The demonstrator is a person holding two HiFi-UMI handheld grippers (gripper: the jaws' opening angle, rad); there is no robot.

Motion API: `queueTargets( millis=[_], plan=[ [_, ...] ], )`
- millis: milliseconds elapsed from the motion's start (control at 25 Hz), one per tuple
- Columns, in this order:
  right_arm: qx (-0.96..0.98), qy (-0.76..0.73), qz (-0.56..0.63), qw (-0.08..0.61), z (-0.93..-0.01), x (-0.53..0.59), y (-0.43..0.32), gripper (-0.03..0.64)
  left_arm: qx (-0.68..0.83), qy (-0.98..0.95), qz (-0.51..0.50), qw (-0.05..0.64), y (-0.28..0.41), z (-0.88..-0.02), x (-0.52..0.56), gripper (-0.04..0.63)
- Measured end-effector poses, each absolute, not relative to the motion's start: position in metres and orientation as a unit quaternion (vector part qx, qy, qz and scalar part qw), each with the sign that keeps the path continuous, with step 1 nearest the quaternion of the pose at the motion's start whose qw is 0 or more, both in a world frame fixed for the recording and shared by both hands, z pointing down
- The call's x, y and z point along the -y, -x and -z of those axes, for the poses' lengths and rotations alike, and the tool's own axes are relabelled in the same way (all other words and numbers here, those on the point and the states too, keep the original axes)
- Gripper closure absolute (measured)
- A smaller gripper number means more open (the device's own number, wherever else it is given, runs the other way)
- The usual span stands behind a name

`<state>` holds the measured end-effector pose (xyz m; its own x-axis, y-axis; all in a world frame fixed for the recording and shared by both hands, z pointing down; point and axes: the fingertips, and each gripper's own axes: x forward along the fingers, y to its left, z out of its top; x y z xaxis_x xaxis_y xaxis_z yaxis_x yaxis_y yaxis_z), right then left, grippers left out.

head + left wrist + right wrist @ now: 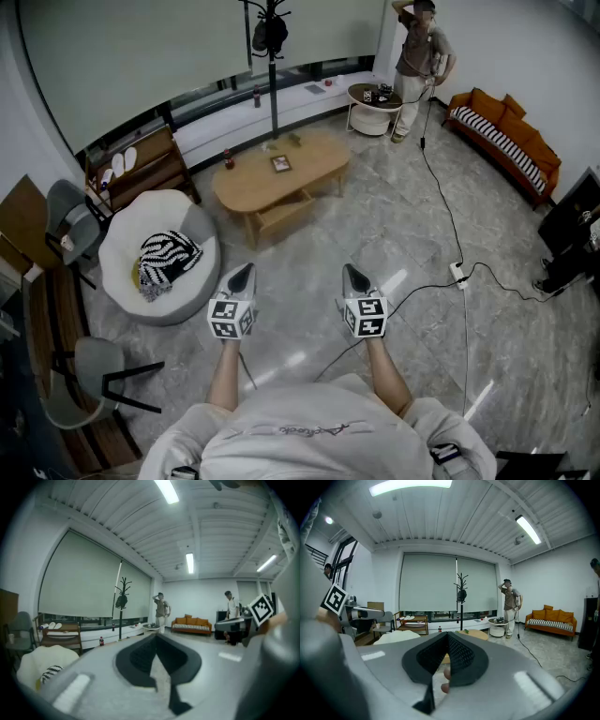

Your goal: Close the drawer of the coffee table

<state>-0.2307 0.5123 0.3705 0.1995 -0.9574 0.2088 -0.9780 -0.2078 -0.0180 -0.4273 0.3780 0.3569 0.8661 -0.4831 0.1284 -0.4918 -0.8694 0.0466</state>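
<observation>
Grey, tapered and pressed fully together, the jaws of the left gripper [245,272] and the right gripper [350,272] hold nothing and touch nothing. The two are poised side by side above the glossy grey stone floor [412,244], lower centre of the head view. Bare forearms [386,370] reach forward, nearly level. Well ahead, upper centre, stands the oval light-wood coffee table [314,155], its shallow wooden drawer [281,210] jutting from under the top on the near side. A round white pouf [141,239] sits at left.
</observation>
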Motion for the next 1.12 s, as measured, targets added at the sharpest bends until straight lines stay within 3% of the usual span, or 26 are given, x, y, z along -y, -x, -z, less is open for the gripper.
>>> queueTargets(
  millis=[1120],
  plan=[
    [0.640, -0.760, -0.098, 0.057, -0.389, -0.553, 0.212, 0.611, 0.266, -0.961, -0.065, 0.045, 0.407, -0.369, -0.420, 0.595]
  ],
)
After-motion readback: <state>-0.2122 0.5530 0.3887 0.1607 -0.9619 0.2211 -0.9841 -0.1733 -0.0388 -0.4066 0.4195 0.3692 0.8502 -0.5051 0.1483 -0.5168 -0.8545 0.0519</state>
